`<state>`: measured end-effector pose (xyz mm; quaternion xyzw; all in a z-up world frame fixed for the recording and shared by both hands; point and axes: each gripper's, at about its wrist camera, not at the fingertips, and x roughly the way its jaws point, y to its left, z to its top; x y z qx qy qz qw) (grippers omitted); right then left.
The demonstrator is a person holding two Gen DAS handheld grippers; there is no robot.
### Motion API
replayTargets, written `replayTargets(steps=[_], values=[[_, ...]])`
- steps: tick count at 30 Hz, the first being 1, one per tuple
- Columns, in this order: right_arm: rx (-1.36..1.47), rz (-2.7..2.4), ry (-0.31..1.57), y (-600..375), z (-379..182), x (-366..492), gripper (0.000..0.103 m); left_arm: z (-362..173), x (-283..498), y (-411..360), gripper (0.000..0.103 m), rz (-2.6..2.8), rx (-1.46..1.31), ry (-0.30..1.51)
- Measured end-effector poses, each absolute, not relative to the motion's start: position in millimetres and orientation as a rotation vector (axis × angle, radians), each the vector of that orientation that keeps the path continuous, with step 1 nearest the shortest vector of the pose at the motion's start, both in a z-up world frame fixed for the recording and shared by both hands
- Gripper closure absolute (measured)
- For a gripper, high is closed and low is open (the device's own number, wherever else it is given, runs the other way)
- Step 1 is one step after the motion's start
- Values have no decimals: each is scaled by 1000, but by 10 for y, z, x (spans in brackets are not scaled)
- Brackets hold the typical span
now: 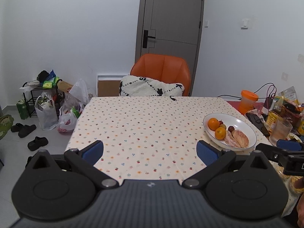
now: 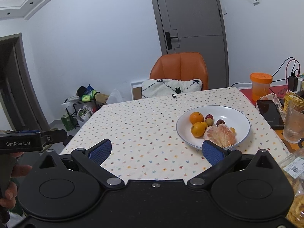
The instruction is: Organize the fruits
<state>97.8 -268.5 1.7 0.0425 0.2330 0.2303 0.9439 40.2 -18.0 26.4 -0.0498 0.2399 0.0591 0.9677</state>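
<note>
A white bowl (image 2: 241, 117) (image 1: 245, 125) on the flowered tablecloth holds two oranges (image 2: 196, 118) (image 1: 213, 123), peeled grapefruit pieces (image 2: 222, 135) (image 1: 236, 138) and a few small dark red and yellow fruits (image 2: 220, 122). My right gripper (image 2: 155, 151) is open above the cloth, its right pad just in front of the bowl's near rim. My left gripper (image 1: 150, 152) is open too, over bare cloth to the left of the bowl. Nothing lies between either pair of fingers. Each gripper shows at the edge of the other's view.
An orange chair (image 1: 161, 70) with a white cushion stands at the table's far side. Right of the bowl are a black phone (image 2: 270, 114), a ribbed glass (image 2: 294, 125), an orange cup (image 2: 260, 85), cables and packets. Bags and shoes (image 1: 36, 142) lie on the floor at left.
</note>
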Motion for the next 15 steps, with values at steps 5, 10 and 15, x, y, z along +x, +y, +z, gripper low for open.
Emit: replayTargets(steps=[5,10,15], values=[[79,509,494,-2675,66,866,0,304,329,-174,0,99,-86,502],[90,529,509,-2678,83,785,0,276,319,-212,0,54,-74,540],[89,525,508,-2693,92,743,0,251,286,-262,0,38,-54,549]])
